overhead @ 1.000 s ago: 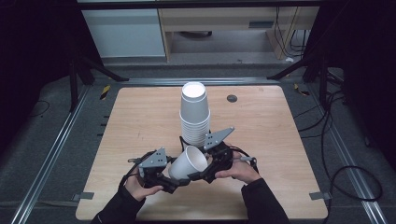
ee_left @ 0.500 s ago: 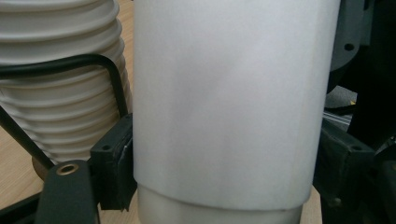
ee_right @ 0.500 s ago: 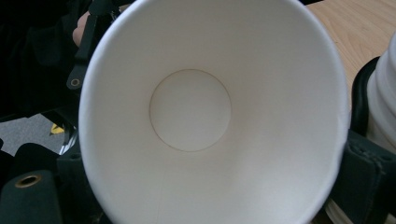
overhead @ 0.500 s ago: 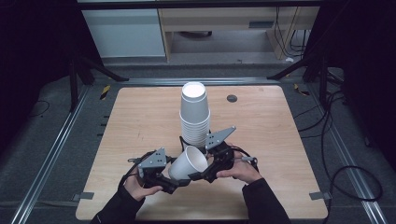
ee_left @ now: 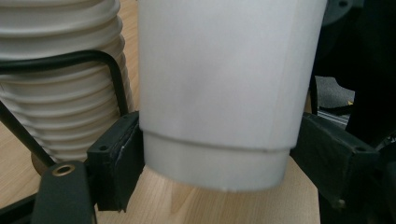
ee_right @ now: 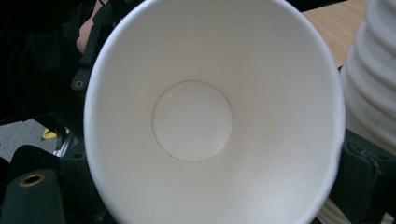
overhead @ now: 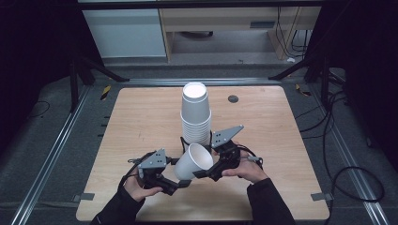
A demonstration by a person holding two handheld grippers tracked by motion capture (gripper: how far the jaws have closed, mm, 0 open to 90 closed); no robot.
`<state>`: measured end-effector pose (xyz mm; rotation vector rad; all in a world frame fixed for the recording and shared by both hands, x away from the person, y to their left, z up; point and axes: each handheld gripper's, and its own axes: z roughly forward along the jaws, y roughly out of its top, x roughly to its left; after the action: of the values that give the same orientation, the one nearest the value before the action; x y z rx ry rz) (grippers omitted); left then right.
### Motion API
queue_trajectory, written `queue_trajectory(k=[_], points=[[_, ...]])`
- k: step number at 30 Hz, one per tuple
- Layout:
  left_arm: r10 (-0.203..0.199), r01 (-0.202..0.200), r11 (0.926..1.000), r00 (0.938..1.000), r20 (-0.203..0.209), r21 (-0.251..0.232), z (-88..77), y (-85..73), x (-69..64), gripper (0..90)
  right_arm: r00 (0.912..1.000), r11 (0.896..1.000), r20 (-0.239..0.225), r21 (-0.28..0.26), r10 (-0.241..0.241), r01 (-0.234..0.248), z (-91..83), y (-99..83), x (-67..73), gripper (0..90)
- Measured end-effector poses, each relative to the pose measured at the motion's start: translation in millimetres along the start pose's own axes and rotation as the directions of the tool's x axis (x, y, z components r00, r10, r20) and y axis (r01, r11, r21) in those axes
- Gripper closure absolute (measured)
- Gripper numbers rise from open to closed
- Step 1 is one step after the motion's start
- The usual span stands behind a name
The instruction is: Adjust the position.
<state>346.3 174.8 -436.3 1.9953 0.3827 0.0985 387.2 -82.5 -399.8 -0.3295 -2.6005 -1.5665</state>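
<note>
High view: my left gripper [overhead: 180, 183] opening off the paper cup [overhead: 194, 161] beside the cup stack [overhead: 196, 115]; right gripper [overhead: 202, 174] closing around its rim, stacking left.

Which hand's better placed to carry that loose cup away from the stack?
Right. The right gripper's jaws have just been closing across the loose cup's rim, while the left gripper's jaws, just opening, only flank its base.

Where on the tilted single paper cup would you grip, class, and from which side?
Grip the single cup near its narrow base, where the left gripper already straddles it, coming from behind the bottom. Its mouth tilts toward the right gripper, and the thin rim would probably buckle.
</note>
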Motion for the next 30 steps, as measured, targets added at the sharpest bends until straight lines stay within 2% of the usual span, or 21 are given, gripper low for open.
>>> queue_trajectory(k=[7, 8, 19, 25, 30], points=[[0.009, -0.009, 1.0000, 1.0000, 0.001, 0.003, 1.7, 0.4, -1.1, 21.8, 0.9997, 1.000, 0.022, -0.005, -0.005, 0.005, -8.7, 1.1, 0.5, 11.7], [0.011, -0.011, 0.9999, 0.9999, 0.000, 0.004, 1.7, 0.6, -1.2, 24.4, 0.9998, 1.000, 0.016, -0.005, -0.007, 0.007, -8.2, 1.1, 0.8, 11.6], [0.038, -0.037, 0.9981, 0.9991, -0.016, 0.049, 3.8, 0.2, -2.0, 24.8, 0.9997, 1.000, 0.010, 0.001, -0.024, 0.024, 4.0, 0.1, 1.1, 8.6], [0.047, -0.045, 0.9967, 0.9988, -0.017, 0.067, 5.5, -0.2, -2.4, 24.9, 0.9997, 1.000, -0.016, 0.006, -0.019, 0.019, 10.4, -0.4, 1.3, 10.5], [0.044, -0.043, 0.9971, 0.9989, -0.017, 0.063, 4.6, -0.3, -1.8, 25.0, 0.9990, 1.000, -0.045, 0.000, -0.007, 0.007, 11.7, -0.7, 0.3, 16.2]])
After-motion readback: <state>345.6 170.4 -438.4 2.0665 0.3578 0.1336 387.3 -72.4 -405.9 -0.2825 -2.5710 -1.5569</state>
